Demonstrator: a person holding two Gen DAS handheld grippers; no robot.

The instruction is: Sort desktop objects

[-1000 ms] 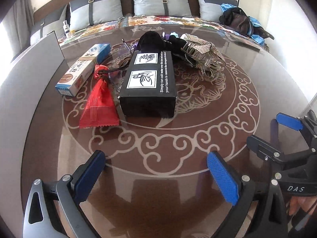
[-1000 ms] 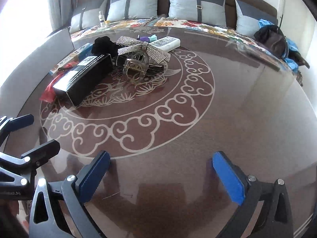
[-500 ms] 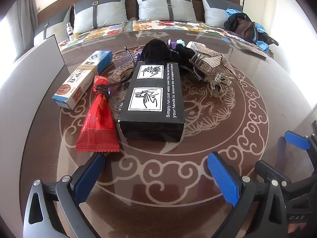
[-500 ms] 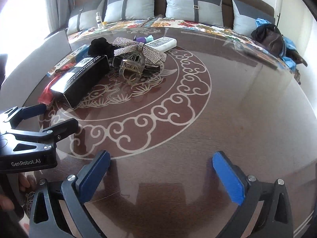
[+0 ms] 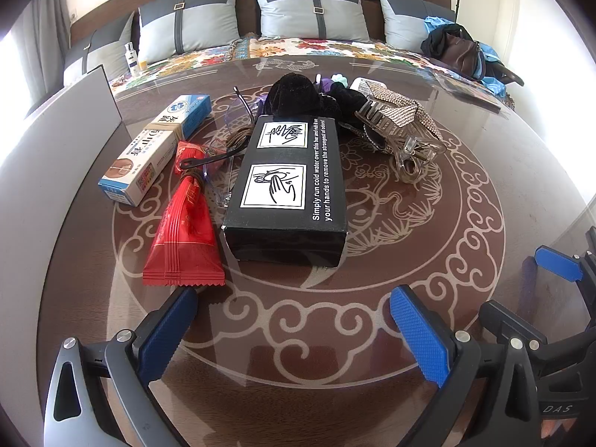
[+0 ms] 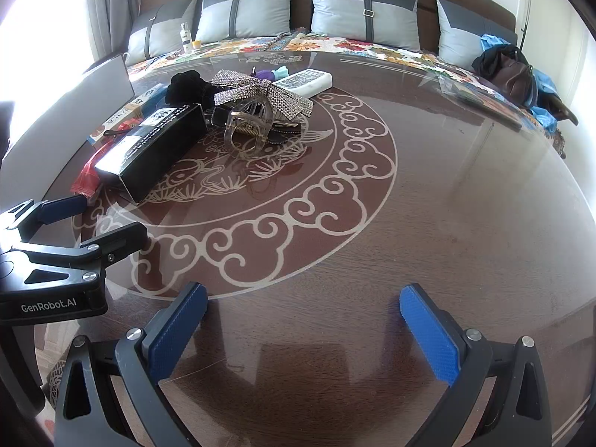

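Note:
A pile of objects lies on the round glass-topped table (image 5: 465, 171). A black box (image 5: 288, 186) with white hand pictures lies in the middle, with a red packet (image 5: 184, 238) to its left. A blue-and-white carton (image 5: 156, 149), clear glasses (image 5: 219, 156), a black velvet scrunchie (image 5: 294, 93) and a rhinestone bow hair claw (image 5: 400, 126) lie around it. My left gripper (image 5: 294, 329) is open and empty, just short of the box and packet. My right gripper (image 6: 301, 329) is open and empty over bare table, and shows in the left wrist view (image 5: 521, 290).
A white remote (image 6: 303, 82) and purple and teal bits (image 6: 275, 73) lie behind the pile. A grey chair back (image 5: 56, 156) stands at the table's left. A sofa with grey cushions (image 5: 313, 11) and a dark bag (image 5: 462, 52) lie beyond.
My left gripper has moved forward toward the black box and red packet, which now look larger and nearer. My right gripper has barely moved. Both stay open.

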